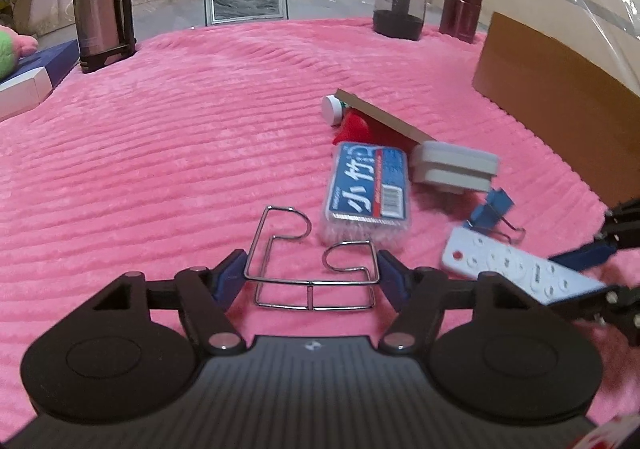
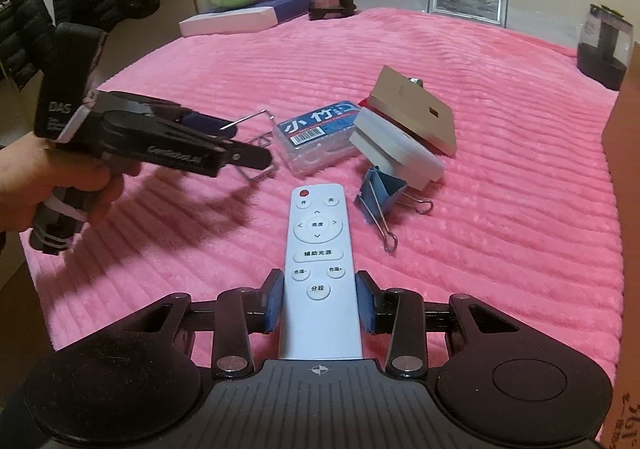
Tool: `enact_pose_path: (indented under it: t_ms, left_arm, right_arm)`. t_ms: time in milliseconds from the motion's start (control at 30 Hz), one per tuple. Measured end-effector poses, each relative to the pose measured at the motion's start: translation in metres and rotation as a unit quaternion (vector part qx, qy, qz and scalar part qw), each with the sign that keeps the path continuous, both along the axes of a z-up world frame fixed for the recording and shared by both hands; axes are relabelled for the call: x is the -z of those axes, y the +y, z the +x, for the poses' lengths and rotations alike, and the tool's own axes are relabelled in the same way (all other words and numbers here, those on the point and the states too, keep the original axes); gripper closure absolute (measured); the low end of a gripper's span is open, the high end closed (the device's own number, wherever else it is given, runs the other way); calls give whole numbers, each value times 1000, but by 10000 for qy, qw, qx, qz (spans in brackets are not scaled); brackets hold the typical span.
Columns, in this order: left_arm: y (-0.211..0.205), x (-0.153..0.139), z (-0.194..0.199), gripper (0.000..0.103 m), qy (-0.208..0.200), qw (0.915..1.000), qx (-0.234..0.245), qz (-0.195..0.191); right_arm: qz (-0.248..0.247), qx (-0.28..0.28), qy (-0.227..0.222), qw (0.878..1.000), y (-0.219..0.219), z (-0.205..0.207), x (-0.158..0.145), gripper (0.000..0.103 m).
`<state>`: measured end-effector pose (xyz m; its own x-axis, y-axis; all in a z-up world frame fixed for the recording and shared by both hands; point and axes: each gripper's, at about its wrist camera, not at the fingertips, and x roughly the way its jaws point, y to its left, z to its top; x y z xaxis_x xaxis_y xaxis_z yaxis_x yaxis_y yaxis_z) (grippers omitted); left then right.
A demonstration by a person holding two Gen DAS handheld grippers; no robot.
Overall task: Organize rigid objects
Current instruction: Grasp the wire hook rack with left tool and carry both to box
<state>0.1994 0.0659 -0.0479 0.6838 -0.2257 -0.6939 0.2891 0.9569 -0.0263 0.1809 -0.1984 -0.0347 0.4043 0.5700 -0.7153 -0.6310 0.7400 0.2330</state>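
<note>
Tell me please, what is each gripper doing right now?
Left gripper: closed on the wire rack.
Right gripper: closed on the white remote.

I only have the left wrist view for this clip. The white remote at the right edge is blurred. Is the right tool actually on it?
Observer: Yes. The right wrist view shows the right tool with a blue pad against each long side of the remote.
Operator: Which end points away from the tool?
Observer: The end with the red button, toward the clear box with the blue label.
Operator: Is the left tool resting on the blanket?
Observer: No. A hand holds the left tool above the blanket, and its shadow falls underneath.
</note>
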Motion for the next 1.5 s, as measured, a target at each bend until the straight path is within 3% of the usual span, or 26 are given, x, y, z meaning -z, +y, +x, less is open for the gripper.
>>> enact_pose_path:
  t_ms: [267, 533, 767, 933, 1167, 1367, 1500]
  left_arm:
    - [-3, -25, -43, 38, 158, 9992, 324, 164]
    - [-19, -68, -61, 38, 55, 9962, 864, 45]
    - [-63, -124, -59, 38, -190, 9835, 1796, 94]
    - [-112, -163, -46, 38, -406, 9662, 2542, 156]
    - [-204, -206, -20, 38, -613, 9253, 3723, 395]
    - [-286, -212, 13, 38, -585, 8897, 4456, 809]
    - [-330, -198, 35, 38, -387, 8731, 4732, 1111]
  right_arm:
    - [-37, 152, -136, 9998, -12, -14, -15, 68]
    - [183, 321, -397, 9985, -38, -31, -50, 68]
    - [649, 508, -607, 9947, -88, -40, -99, 68]
    - [628, 712, -910, 9913, -146, -37, -139, 68]
    - [-89, 871, -1210, 9888, -230, -11, -169, 68]
    - [-779, 552, -1137, 9889, -269, 25, -161, 68]
    - [-1260, 311, -908, 9874, -278, 49, -136, 68]
